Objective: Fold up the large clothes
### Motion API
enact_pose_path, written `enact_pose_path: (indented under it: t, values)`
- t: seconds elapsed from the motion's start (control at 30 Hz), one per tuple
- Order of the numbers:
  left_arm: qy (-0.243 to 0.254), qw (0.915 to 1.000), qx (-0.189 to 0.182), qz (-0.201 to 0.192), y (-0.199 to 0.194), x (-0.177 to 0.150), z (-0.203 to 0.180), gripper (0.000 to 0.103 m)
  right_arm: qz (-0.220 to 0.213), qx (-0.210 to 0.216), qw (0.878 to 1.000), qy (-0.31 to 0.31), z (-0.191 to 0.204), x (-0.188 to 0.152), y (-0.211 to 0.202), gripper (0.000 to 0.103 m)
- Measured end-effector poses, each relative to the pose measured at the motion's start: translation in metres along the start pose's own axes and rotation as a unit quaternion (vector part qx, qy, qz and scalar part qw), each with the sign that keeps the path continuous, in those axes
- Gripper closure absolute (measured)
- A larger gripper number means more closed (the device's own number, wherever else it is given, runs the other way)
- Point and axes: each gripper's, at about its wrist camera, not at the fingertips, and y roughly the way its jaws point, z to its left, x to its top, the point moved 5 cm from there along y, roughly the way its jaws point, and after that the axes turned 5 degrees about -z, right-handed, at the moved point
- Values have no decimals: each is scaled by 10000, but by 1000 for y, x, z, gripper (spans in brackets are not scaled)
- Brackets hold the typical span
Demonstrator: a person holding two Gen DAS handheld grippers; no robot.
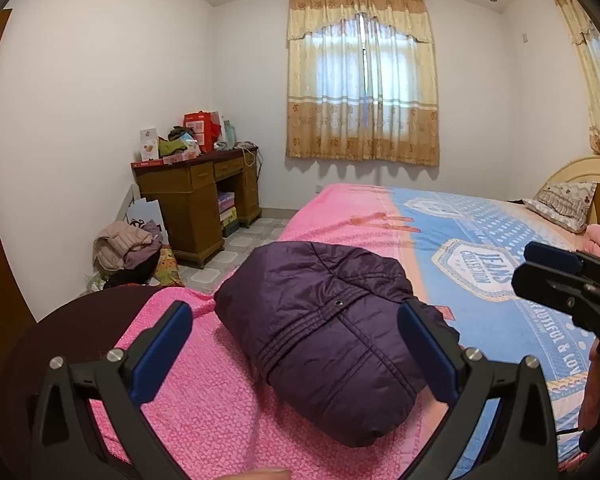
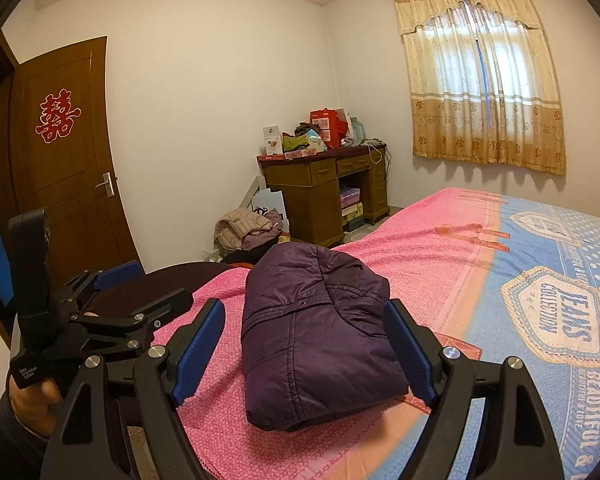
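Resting on the pink end of the bed (image 1: 228, 380), the purple jacket (image 1: 332, 332) sits folded into a compact, rounded bundle — seen from your left gripper (image 1: 296, 344) it lies dead centre, running from about 11 o'clock down to 5 o'clock. Its shell is a glossy, quilted nylon with stitched panels, a ribbed band of parallel seams crossing the middle and a small metal snap just above that band. The top fold bulges smoothly; the near edge is thick and puffy.

Your left gripper's jaws stand wide apart, released, with the blue ribbed pads (image 1: 164, 352) flanking the bundle and not pressing it. From your right gripper (image 2: 304, 344) the picture is much the same: the jacket lies centred between its spread, empty jaws, the textured blue pads (image 2: 198, 352) clear of the fabric on both sides.

The bedspread feels visually split — a nubbly pink weave with a speckled pattern under the jacket, and at 3 o'clock a blue dotted section with printed badge shapes. In the right wrist view your left hand (image 2: 32, 396) grips the black handle at 8 o'clock, and a brown wooden door (image 2: 64, 152) stands at 10 o'clock. A wooden desk (image 1: 196, 200) piled with boxes sits at 10 o'clock in the left view, a heap of clothes (image 1: 128, 248) on the floor beside it.
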Motion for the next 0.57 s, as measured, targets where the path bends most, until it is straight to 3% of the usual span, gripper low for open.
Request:
enact_pose_path:
  t: [0.57]
  values:
    - [-8,9991,375,-206,0,1,13,0,106,69,9999,-31,5,-6,3,22]
